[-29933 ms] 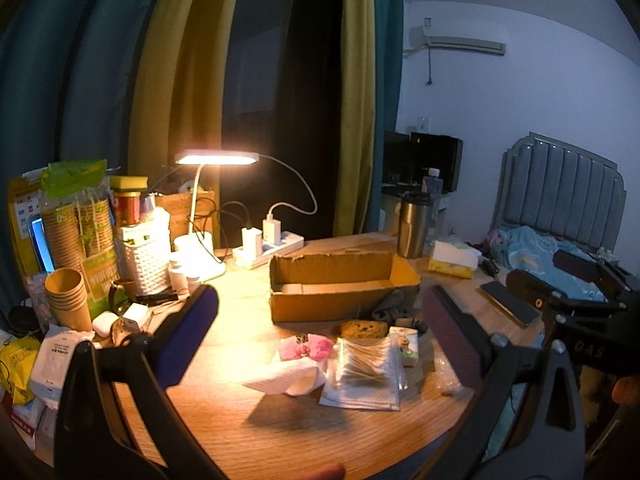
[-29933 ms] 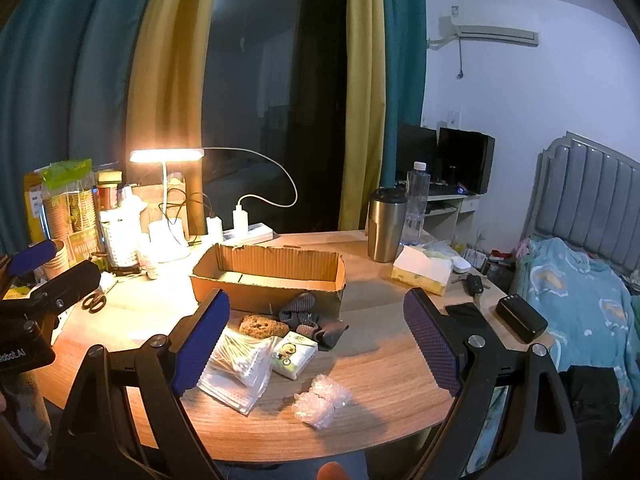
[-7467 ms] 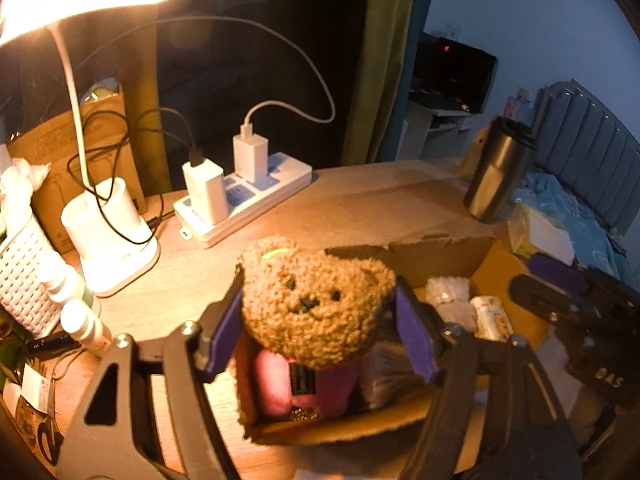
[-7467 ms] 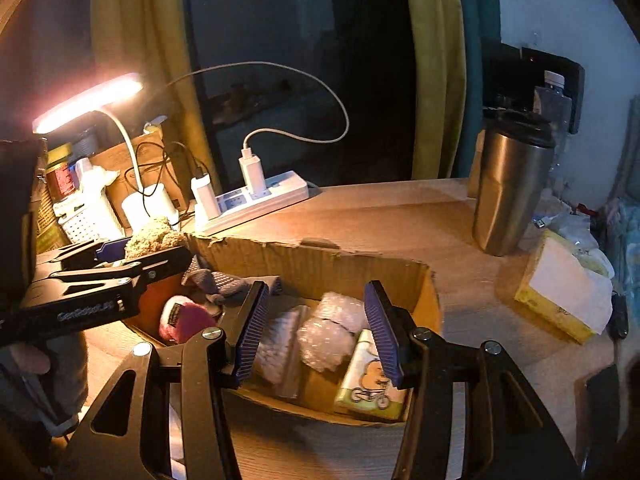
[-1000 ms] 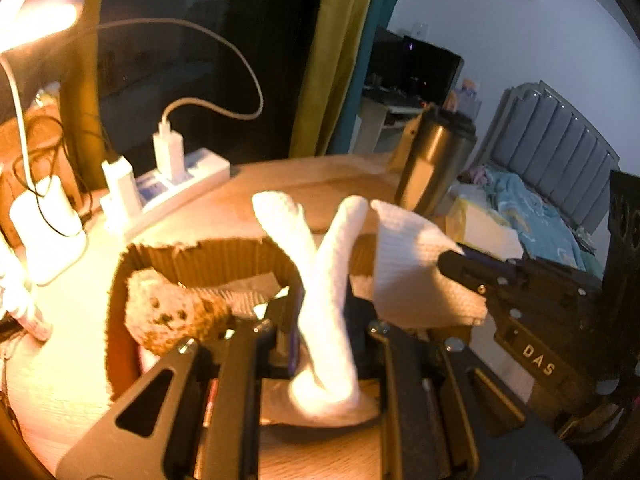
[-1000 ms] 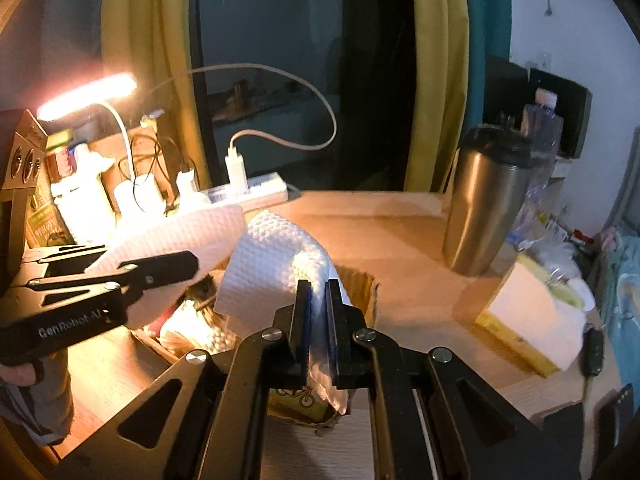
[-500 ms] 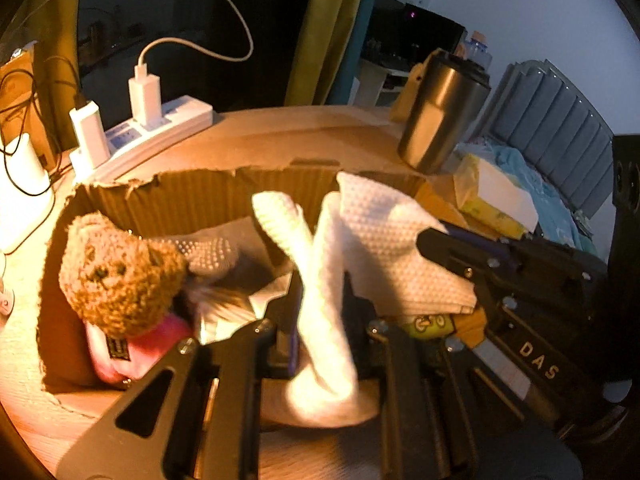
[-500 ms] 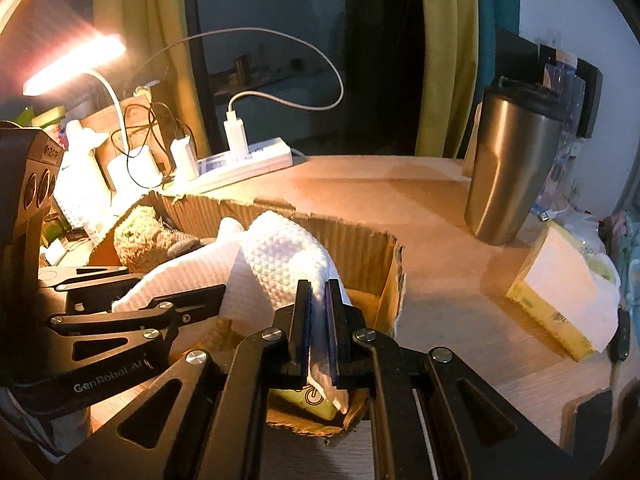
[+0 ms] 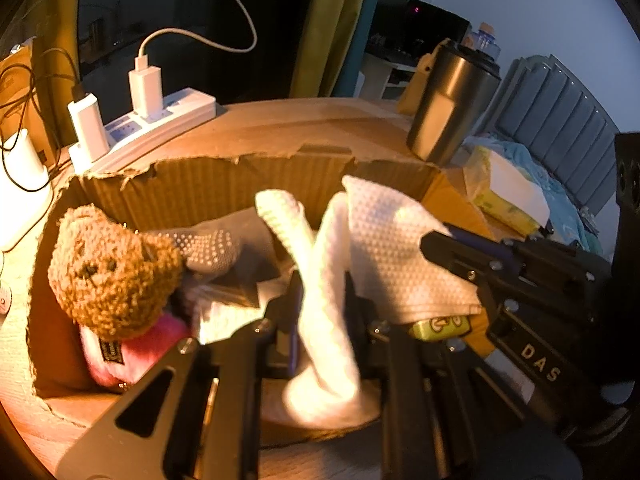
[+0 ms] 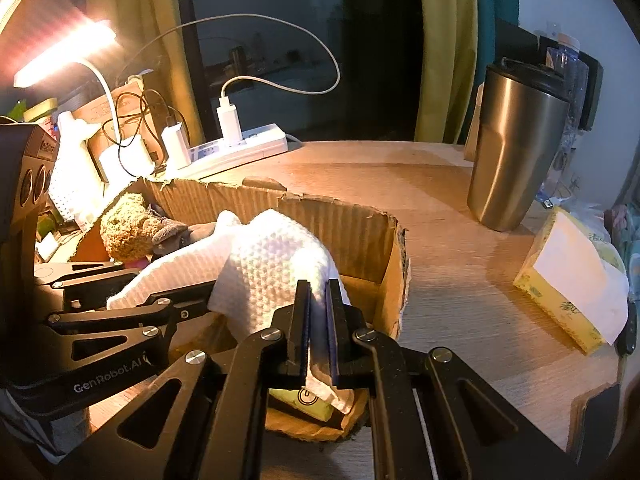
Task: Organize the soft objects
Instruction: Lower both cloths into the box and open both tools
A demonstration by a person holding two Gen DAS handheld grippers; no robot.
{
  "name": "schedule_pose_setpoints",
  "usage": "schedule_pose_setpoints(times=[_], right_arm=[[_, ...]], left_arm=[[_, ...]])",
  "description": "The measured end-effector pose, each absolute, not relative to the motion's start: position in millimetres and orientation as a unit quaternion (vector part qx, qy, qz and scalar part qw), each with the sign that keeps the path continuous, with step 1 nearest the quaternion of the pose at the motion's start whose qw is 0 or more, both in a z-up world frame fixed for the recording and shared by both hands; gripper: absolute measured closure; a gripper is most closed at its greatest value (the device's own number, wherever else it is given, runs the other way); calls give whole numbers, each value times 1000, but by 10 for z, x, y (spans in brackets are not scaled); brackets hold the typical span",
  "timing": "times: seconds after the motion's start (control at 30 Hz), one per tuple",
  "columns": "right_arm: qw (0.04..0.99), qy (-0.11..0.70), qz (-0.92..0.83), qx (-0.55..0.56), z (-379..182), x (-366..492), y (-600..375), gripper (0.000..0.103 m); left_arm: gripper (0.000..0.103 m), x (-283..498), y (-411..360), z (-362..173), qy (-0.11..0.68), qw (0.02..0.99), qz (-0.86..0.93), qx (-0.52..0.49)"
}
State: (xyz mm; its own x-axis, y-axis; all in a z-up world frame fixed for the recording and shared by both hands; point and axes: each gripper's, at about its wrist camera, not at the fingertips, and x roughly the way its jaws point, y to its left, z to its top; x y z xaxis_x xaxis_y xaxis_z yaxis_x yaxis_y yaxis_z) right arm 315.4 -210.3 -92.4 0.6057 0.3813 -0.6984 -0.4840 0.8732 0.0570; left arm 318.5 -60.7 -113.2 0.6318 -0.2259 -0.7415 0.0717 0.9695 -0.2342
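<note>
A white dimpled cloth (image 9: pixel 384 248) (image 10: pixel 272 264) hangs stretched between both grippers, just above the open cardboard box (image 9: pixel 208 184) (image 10: pixel 344 216). My left gripper (image 9: pixel 320 304) is shut on one bunched end of it. My right gripper (image 10: pixel 318 304) is shut on the other end, and shows in the left wrist view (image 9: pixel 436 240) at the right. Inside the box lie a brown teddy bear (image 9: pixel 108 268) (image 10: pixel 128 224) in pink, a grey dotted sock (image 9: pixel 208 248) and a yellow-green packet (image 9: pixel 440 326) (image 10: pixel 304 400) under the cloth.
A white power strip (image 9: pixel 152 132) (image 10: pixel 240 152) with chargers lies behind the box. A steel tumbler (image 9: pixel 452 108) (image 10: pixel 516 140) and a yellow tissue pack (image 9: pixel 508 196) (image 10: pixel 572 292) stand to the right. The lit desk lamp (image 10: pixel 60 52) and clutter fill the left.
Both grippers have sunk with the cloth from above the box down to its rim over the last second. In the last half second little has moved.
</note>
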Motion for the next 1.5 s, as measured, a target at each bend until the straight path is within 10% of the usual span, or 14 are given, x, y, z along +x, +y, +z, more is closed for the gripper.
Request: schedule_pose_setpoints(times=[0.53,0.83,1.5], right_arm=[[898,376,220,-61,-853,3058,-2228,93],[903,371,211,-54,-742,2988,-2261,72],[921,331,195,-62,-348,2560,-2264,65]], left_arm=[[80,3048,-504,-1029,415,903,-58,-95],[48,2941,-484,-915,402,909,-48,-95],[30,2372,-385,-452,340,937,-32,-80]])
